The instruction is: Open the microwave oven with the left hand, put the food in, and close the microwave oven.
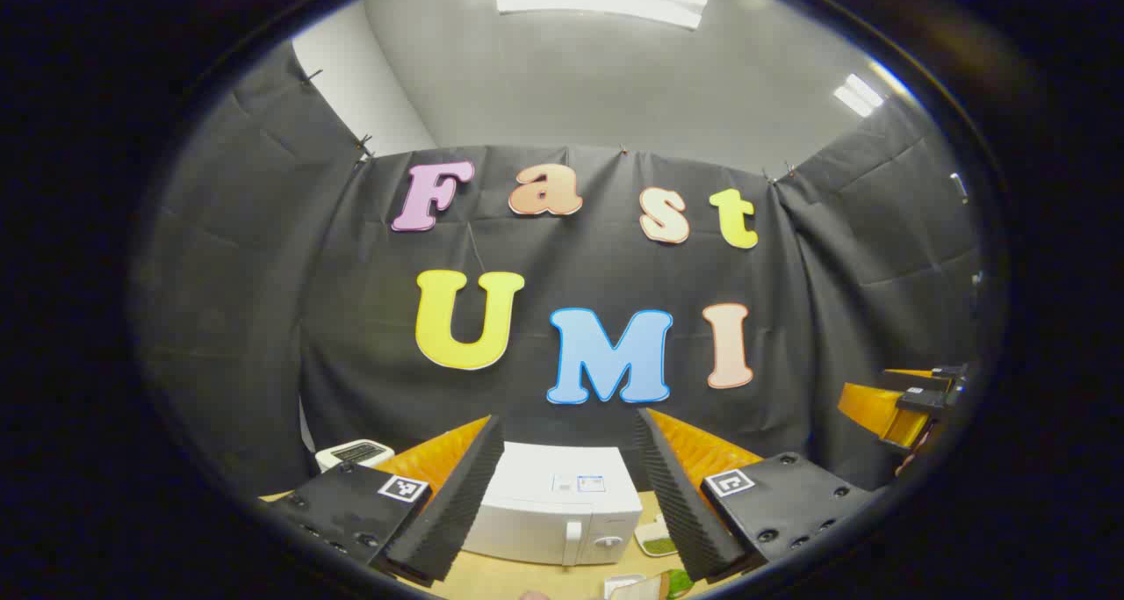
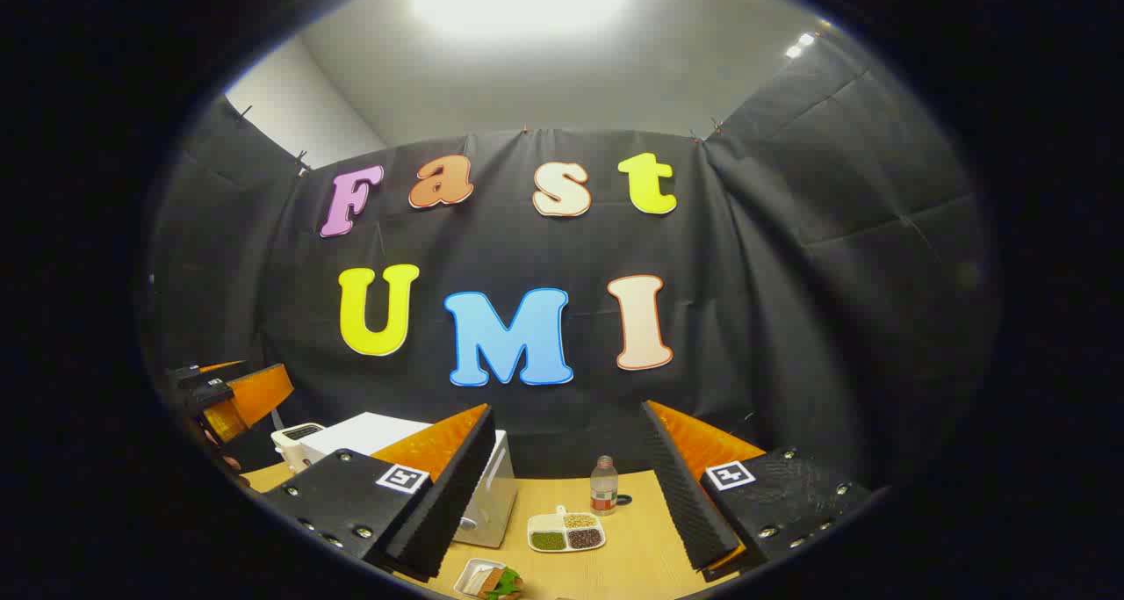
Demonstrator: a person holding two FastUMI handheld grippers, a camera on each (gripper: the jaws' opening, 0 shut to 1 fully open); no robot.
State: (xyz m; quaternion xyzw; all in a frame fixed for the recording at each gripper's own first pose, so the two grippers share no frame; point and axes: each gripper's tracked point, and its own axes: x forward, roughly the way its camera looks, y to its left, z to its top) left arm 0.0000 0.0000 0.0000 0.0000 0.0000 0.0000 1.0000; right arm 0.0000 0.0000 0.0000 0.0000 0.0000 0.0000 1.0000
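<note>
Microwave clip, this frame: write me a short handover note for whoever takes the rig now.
Left gripper: fingers open, holding nothing, raised above the table and aimed at the microwave.
Right gripper: fingers open, holding nothing, over the right part of the table.
Microwave: white, on the wooden table, door shut, handle on the front.
Food: a small tray with a sandwich-like item sits at the near edge of the table. A three-part dish of grains and a bottle stand to the right of the microwave.
Done: nothing yet.
Left: open the door with the left gripper, put the food in, close the door.
</note>
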